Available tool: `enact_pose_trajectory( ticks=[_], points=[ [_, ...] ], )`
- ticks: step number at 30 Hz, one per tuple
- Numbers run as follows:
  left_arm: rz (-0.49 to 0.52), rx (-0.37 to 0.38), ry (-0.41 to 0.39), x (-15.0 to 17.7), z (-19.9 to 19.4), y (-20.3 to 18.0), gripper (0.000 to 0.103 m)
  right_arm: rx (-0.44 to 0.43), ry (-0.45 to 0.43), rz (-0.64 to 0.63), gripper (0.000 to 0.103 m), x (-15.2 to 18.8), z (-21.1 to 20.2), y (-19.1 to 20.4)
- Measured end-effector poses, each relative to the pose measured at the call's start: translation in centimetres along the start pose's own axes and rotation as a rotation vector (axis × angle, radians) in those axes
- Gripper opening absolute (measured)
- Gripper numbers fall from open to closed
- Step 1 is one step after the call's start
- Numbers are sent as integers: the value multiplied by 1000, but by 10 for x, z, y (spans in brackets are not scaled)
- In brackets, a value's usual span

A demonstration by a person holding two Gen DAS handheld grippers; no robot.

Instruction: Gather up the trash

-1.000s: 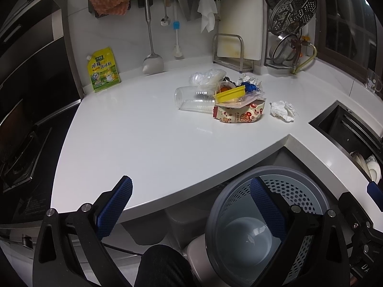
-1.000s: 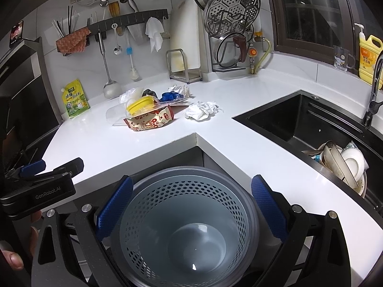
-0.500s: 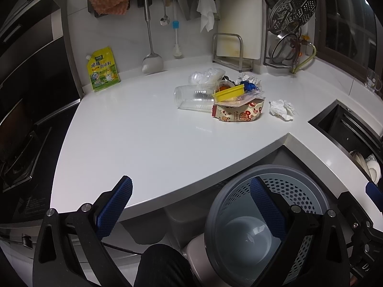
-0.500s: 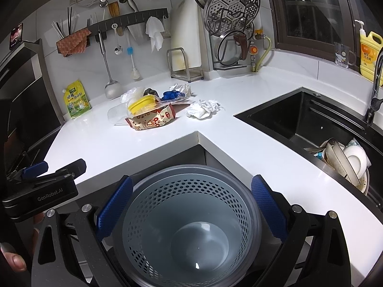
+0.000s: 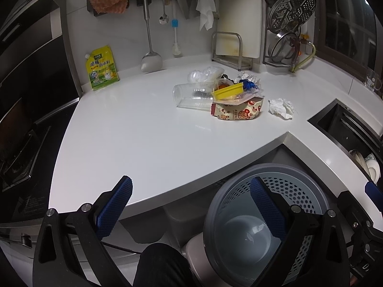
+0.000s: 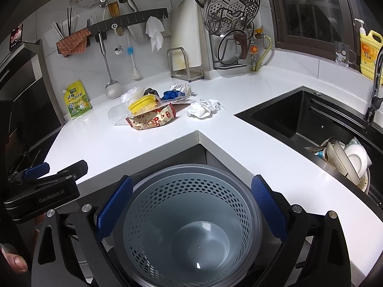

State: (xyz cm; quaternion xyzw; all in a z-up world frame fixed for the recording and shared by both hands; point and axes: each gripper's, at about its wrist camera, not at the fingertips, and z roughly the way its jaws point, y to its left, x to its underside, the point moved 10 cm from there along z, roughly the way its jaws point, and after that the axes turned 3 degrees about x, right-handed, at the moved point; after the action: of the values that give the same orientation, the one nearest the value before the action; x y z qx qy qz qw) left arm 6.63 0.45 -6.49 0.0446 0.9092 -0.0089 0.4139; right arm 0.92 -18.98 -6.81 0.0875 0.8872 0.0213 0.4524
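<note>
While both jaws stand spread wide and hold nothing, the right gripper (image 6: 190,205) hangs over the grey perforated plastic bin (image 6: 186,220) and the left gripper (image 5: 190,205) beside it. Farther off, on the white countertop (image 5: 143,138), lies the trash: a printed snack bag (image 5: 235,112), clear plastic cups (image 5: 191,98), a crumpled white tissue (image 5: 281,108).

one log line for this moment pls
phase: pre-grasp | left gripper: open, empty | right gripper: open, above perforated grey plastic bin | bin: empty | trash pile: on white countertop, untouched
</note>
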Motion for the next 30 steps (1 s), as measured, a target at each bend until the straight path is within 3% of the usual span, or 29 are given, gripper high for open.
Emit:
enact_pose_trajectory(
  ticks=[16, 24, 30],
  points=[
    [-3, 9, 15, 3, 8, -2, 97, -2, 12, 1, 94, 5, 7, 2],
    [-16, 10, 52, 10, 32, 3, 97, 5, 31, 23, 94, 11, 29, -12],
    [-17, -15, 43, -4, 54, 9, 97, 11, 24, 3, 94, -2, 48, -22]
  ],
)
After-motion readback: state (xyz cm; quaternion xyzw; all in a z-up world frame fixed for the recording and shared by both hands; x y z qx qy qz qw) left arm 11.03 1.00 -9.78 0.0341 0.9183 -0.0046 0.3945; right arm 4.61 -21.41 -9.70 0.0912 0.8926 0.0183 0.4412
